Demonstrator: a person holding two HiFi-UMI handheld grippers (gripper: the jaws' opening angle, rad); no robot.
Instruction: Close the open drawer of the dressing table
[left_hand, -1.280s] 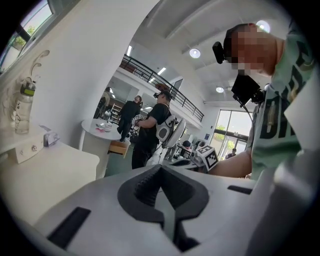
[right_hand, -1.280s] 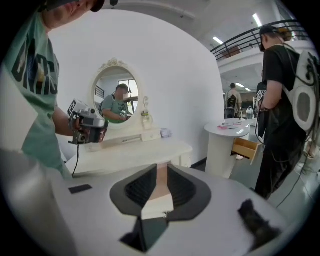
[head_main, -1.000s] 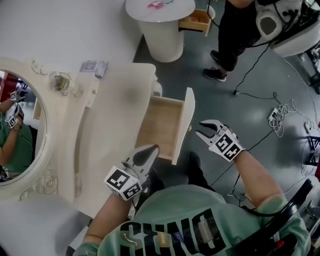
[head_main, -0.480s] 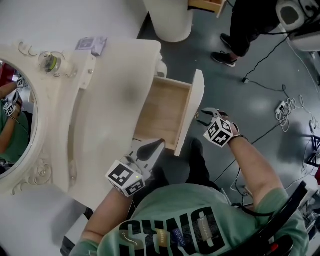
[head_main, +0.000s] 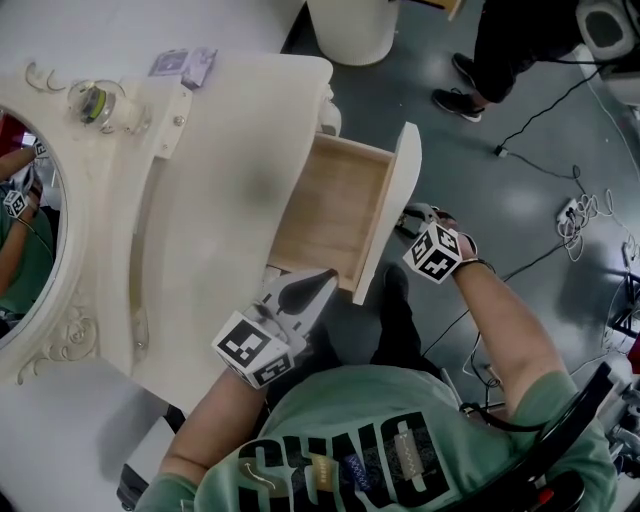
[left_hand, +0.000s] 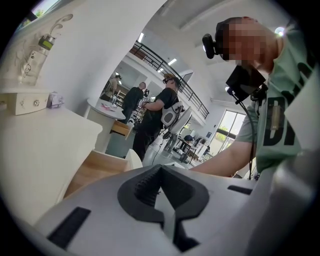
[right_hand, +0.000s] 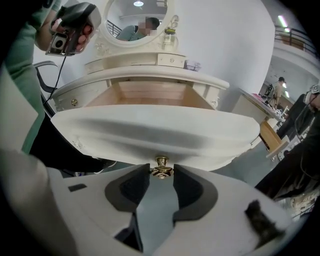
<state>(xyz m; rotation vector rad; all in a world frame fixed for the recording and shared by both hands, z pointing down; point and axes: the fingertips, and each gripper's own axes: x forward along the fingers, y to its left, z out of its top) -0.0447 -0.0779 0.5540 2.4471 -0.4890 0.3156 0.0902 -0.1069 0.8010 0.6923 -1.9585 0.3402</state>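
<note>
1. The drawer is wide open, pulled out from the front of the dressing table. Its wooden inside faces up and its cream drawer front hangs out over the grey floor.
2. The right gripper sits at the outer face of the drawer front. Its marker cube is toward the person, and its tips are aimed at the front and pitched down.
3. The right forearm is bare and runs from the lower right up to the gripper, with the elbow bent.
4. The right jaws are spread and have just been closing. The brass knob sits between the tips. There is a narrow gap on each side, and no firm pinch is visible.
5. The left gripper is at the table's front edge, beside the near corner of the drawer, pointing roughly level along the drawer's side. I cannot tell whether it touches the wood.
6. The left jaws are pressed together with nothing between them.
7. The left forearm comes up from the bottom edge, close to the green shirt.
8. An oval mirror sits at the left of the table.
</note>
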